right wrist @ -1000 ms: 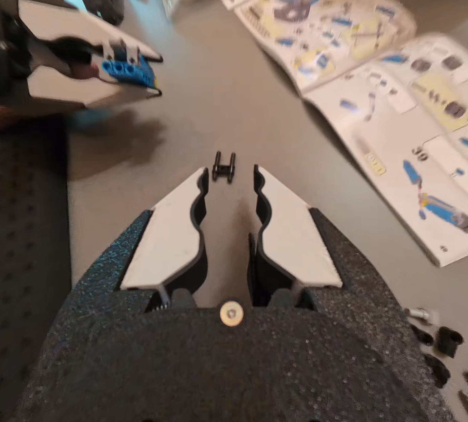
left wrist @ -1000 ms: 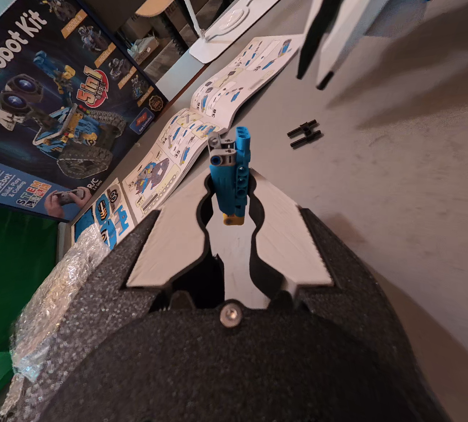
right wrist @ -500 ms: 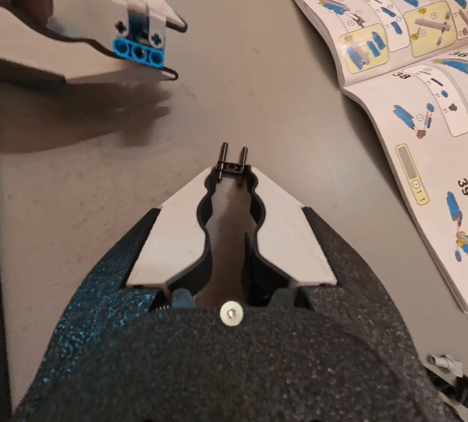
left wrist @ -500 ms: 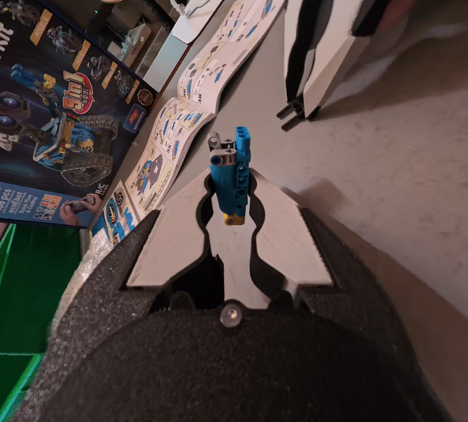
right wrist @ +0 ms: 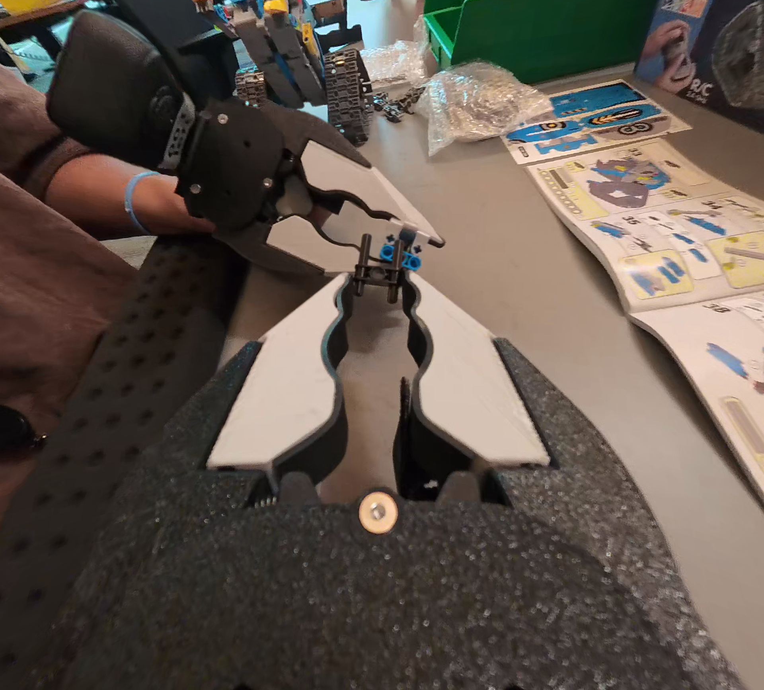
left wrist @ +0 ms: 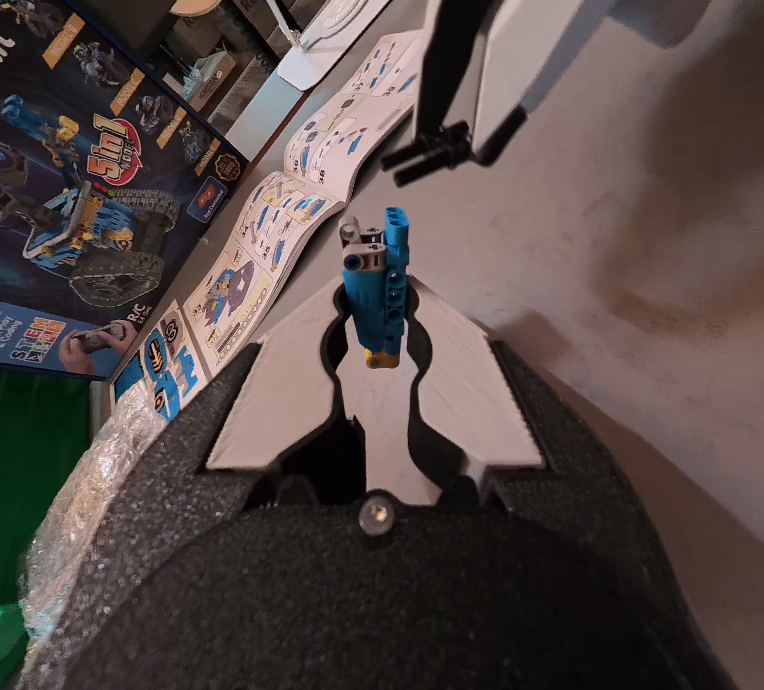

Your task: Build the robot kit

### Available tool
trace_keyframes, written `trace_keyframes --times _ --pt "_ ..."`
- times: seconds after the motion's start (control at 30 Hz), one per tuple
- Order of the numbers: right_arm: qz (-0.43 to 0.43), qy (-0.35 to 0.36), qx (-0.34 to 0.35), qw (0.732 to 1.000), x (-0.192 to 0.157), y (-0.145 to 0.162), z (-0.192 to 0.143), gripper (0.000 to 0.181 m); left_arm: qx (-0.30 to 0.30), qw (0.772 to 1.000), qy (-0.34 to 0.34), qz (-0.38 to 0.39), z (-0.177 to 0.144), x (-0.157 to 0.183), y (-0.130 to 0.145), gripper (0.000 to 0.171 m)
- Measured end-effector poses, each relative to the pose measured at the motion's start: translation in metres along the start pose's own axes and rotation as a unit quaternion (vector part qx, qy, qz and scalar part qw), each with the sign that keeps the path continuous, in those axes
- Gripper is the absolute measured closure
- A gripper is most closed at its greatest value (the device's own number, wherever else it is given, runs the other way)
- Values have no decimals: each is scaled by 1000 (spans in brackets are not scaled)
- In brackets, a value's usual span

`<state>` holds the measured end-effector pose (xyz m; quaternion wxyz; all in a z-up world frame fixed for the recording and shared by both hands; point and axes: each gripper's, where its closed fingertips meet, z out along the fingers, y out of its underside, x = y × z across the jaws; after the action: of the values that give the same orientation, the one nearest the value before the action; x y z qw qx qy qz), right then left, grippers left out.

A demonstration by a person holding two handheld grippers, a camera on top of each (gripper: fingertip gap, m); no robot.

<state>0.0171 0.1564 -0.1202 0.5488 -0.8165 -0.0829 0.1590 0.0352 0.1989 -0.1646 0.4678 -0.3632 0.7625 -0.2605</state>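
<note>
My left gripper (left wrist: 375, 286) is shut on a blue brick assembly (left wrist: 378, 298) with grey connectors at its far end and a yellow piece at its near end. My right gripper (right wrist: 376, 277) is shut on a small black H-shaped connector (right wrist: 374, 271), held above the grey table. In the right wrist view the left gripper (right wrist: 392, 252) is just beyond my right fingertips, and the connector's pins overlap the blue assembly (right wrist: 410, 257). In the left wrist view the right gripper (left wrist: 467, 140) hangs at the upper right with the connector (left wrist: 434, 151), apart from the assembly.
An open instruction booklet (right wrist: 661, 223) and a sticker sheet (right wrist: 591, 124) lie on the right. A kit box (left wrist: 82, 173), a white lamp base (left wrist: 351, 16), a green bin (right wrist: 537, 8), plastic bags (right wrist: 475, 103) and a tracked model (right wrist: 289, 62) stand behind. A perforated black mat (right wrist: 124, 339) lies on the left. One gripper's finger ends stand about 7 cm off the other's. The tracked model (right wrist: 289, 62) is about 30 cm from both grippers' fingertips.
My right gripper came down on the black connector on the table, shut on it and lifted it up to the left gripper's blue assembly. The left gripper kept its hold.
</note>
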Motion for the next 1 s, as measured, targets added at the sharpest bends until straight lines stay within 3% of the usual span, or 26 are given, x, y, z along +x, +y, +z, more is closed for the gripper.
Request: trace_keyframes --times 0.47,0.7,1.0 --pt "25 29 -27 999 -2 14 32 158 -7 1000 -6 -5 1 -1 1 150" --pt "91 13 -16 996 0 14 34 158 -25 998 -46 40 2 -6 3 150" --pt "145 -27 12 989 -3 8 32 158 -10 999 -45 27 -1 -8 -2 150"
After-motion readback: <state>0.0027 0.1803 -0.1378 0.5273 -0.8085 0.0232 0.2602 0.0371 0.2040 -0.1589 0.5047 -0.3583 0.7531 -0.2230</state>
